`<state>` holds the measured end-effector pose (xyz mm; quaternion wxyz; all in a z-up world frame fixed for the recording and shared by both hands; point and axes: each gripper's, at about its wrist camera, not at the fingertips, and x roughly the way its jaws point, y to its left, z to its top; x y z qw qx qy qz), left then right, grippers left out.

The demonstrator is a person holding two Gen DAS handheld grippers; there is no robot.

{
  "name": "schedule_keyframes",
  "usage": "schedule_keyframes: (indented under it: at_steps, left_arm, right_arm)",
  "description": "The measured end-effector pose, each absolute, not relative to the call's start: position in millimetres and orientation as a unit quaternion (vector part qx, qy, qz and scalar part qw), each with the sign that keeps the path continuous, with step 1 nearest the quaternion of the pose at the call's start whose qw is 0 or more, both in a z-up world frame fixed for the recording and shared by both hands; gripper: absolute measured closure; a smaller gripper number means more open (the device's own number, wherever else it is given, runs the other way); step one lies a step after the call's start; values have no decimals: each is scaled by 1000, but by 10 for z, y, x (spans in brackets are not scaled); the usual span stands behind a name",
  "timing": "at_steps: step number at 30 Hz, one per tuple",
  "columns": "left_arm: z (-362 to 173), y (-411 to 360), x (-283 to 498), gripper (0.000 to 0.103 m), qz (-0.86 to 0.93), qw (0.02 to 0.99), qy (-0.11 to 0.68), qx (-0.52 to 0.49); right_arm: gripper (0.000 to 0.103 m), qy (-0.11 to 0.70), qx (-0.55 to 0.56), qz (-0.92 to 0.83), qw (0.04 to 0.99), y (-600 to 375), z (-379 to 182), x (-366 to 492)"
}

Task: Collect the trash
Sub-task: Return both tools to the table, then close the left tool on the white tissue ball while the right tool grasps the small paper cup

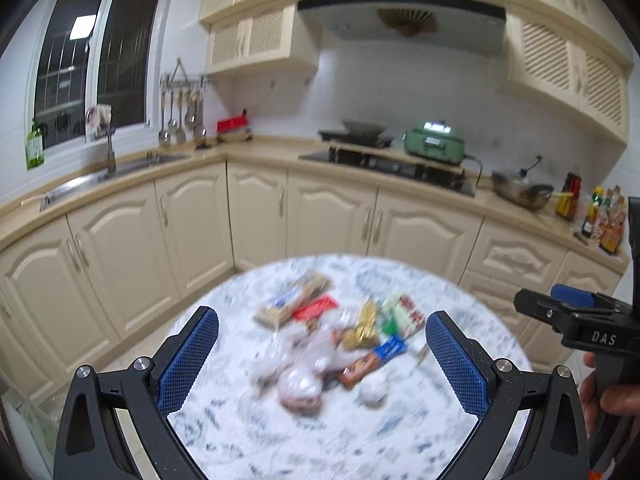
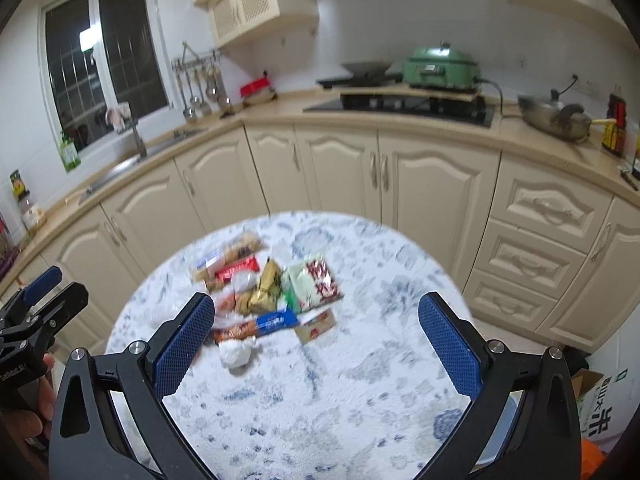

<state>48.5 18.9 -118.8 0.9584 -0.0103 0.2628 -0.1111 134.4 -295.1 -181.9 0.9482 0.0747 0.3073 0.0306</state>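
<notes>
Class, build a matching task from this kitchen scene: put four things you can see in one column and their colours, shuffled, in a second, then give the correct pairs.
Things:
1. electric cooker
2. crumpled tissue ball
3. gripper pads
4. cabinet doors

Colours:
A. blue
B. cream
C. green
D. white

Pairs: 1-C, 2-D, 3-A, 4-B

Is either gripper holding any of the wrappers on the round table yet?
No. The left gripper and right gripper both stand wide open and empty above the table, with the trash pile lying untouched.
</notes>
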Motion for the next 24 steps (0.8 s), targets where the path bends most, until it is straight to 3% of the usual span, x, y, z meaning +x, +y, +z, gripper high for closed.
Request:
schedule_keyframes:
  at_steps: [11,24]
  left_arm:
    - [-1710,-221,1032,1,-139,928,345,16]
    - [-2297,-624,2032,3,-127,908,398,27]
  right_arm:
    - [0,387,60,27,920,-2925,-2548,1738]
    - [0,418,60,48,905,-3085,-2890,2040]
